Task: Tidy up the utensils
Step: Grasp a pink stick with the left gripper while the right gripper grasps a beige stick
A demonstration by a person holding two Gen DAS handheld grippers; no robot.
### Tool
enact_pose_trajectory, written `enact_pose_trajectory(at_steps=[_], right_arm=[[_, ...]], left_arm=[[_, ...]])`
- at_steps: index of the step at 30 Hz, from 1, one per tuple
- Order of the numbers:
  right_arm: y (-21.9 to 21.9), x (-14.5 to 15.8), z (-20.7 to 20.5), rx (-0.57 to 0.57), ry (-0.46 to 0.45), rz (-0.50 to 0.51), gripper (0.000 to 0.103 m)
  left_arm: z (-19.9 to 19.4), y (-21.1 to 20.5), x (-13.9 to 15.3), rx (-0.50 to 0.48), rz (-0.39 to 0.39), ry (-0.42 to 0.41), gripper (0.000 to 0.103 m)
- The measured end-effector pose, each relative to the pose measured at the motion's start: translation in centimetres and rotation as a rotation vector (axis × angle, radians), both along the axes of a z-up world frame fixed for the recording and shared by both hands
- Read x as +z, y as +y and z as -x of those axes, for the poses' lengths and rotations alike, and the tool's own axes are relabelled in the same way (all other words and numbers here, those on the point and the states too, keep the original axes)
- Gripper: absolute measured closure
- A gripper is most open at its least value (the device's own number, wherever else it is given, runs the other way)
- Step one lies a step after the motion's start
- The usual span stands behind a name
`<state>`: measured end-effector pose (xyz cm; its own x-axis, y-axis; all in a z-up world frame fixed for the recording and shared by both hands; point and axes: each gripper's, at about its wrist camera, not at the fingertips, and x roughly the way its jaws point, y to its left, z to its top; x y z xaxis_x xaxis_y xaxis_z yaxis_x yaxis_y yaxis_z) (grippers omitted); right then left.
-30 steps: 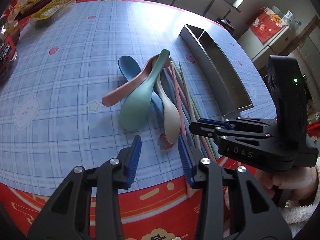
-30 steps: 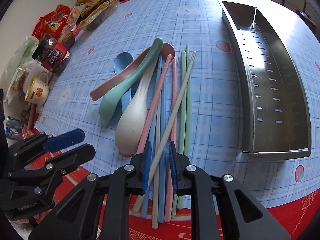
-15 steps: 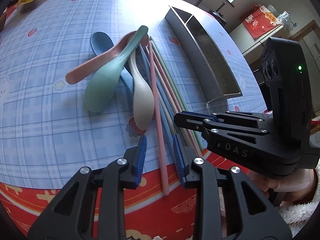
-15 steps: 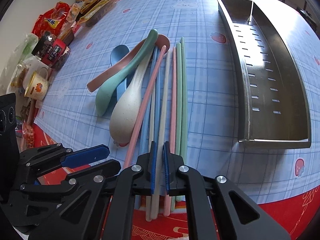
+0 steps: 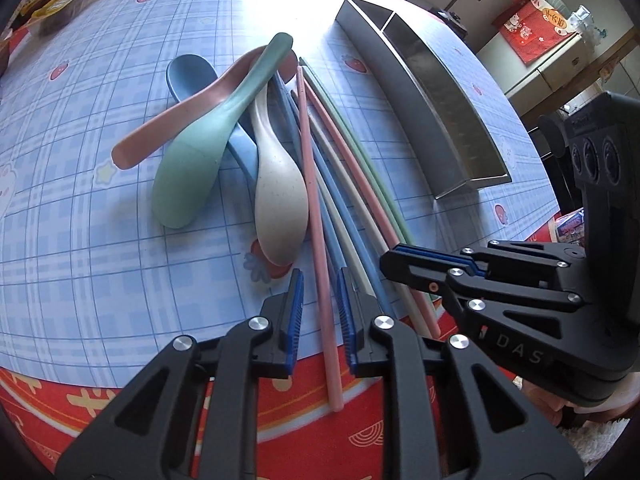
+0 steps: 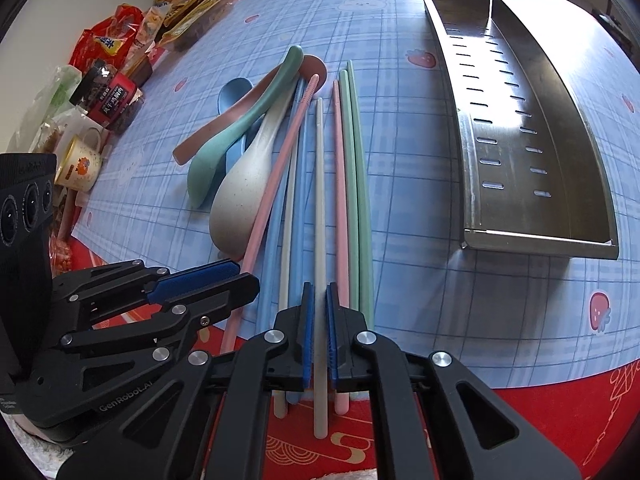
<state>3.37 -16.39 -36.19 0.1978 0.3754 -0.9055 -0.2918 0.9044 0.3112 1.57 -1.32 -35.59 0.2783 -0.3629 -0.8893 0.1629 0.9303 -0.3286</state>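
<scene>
Lying toward the table's right edge, the long stainless-steel slotted utensil tray (image 6: pixel 532 120) with a divider near its far end has nothing visible in either compartment, while the pastel spoons (image 5: pixel 280 196) and chopsticks sit piled at the near edge of the blue plaid tablecloth (image 5: pixel 80 220). Both grippers point steeply down over that edge: the right gripper (image 6: pixel 319 334) is clamped on a pale grey chopstick (image 6: pixel 319 220). The left gripper (image 5: pixel 320 312) is closing around a pink chopstick (image 5: pixel 310 184), its pads not yet touching it.
</scene>
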Motion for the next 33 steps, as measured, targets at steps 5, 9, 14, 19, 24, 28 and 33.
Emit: enact_pose_trajectory(at_steps=[5, 9, 14, 19, 24, 28, 33], right_arm=[[0.8, 0.1, -0.5, 0.020, -0.010, 0.023, 0.096], [1.1, 0.1, -0.7, 0.030, -0.018, 0.043, 0.096], [1.4, 0.2, -0.6, 0.054, -0.041, 0.069, 0.096], [2.0, 0.3, -0.2, 0.088, -0.079, 0.101, 0.096], [0.7, 0.2, -0.6, 0.029, -0.015, 0.022, 0.096], [-1.2, 1.9, 0.1, -0.010, -0.041, -0.069, 0.097], [-2.7, 4.6, 0.1, -0.045, -0.133, -0.124, 0.097]], left_arm=[[0.1, 0.2, -0.2, 0.007, -0.022, 0.004, 0.092], [-0.1, 0.1, -0.2, 0.005, -0.027, 0.003, 0.092], [0.0, -0.2, -0.3, 0.009, -0.042, -0.017, 0.090], [0.2, -0.2, -0.5, 0.027, -0.021, -0.024, 0.092], [0.6, 0.7, 0.2, 0.043, 0.037, -0.005, 0.092], [1.5, 0.8, 3.5, 0.018, 0.063, -0.127, 0.092], [1.5, 1.6, 5.4, 0.069, 0.059, -0.168, 0.092]])
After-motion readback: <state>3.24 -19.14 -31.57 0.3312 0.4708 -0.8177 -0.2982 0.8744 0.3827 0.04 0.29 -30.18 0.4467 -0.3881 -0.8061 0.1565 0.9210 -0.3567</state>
